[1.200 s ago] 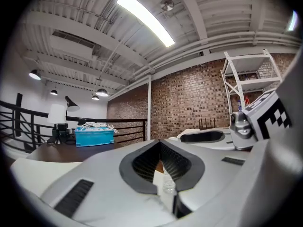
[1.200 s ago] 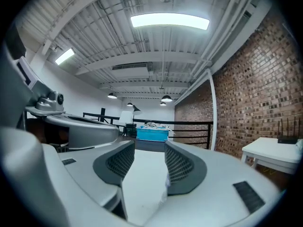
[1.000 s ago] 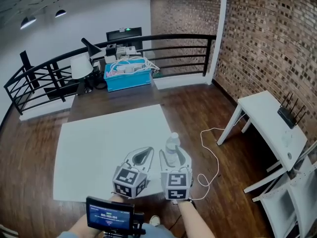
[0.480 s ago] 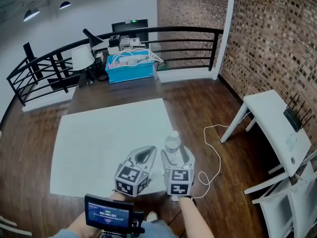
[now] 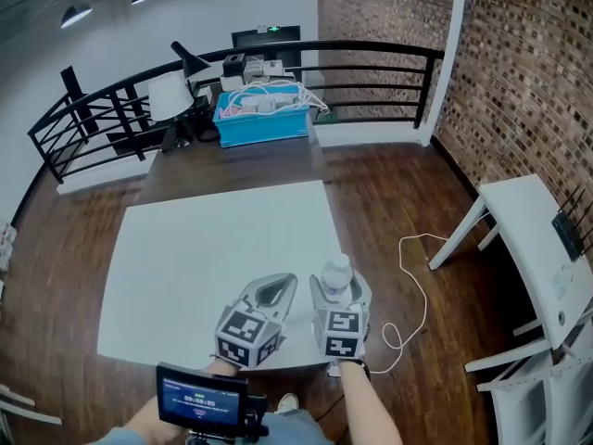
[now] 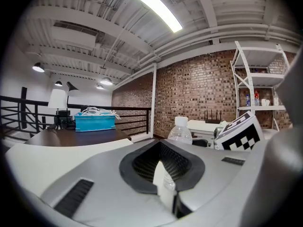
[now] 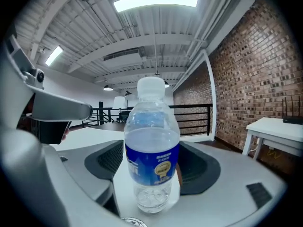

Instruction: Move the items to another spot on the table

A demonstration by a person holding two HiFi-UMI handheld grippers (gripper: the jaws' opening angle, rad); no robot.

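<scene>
A clear water bottle (image 5: pixel 335 276) with a white cap and blue label stands upright on the white table (image 5: pixel 204 248), near its front right corner. My right gripper (image 5: pixel 340 287) straddles it. Its jaws are opening, and the right gripper view shows the bottle (image 7: pixel 152 164) between the pads with a gap on each side. My left gripper (image 5: pixel 283 284) rests just left of the bottle, its tips together and nothing in it. The left gripper view shows the bottle's top (image 6: pixel 180 129) past that gripper (image 6: pixel 160 145).
Beyond the white table is a dark table (image 5: pixel 232 165) with a blue bin of cables (image 5: pixel 262 123) and a lamp (image 5: pixel 171 95) by a black railing. A white side table (image 5: pixel 533 239) and a floor cable (image 5: pixel 412 281) are to the right. A small screen (image 5: pixel 204 399) sits at my chest.
The right gripper's jaws have spread apart off the bottle, which stays standing in place. The head view has shifted a little. The left gripper has not moved.
</scene>
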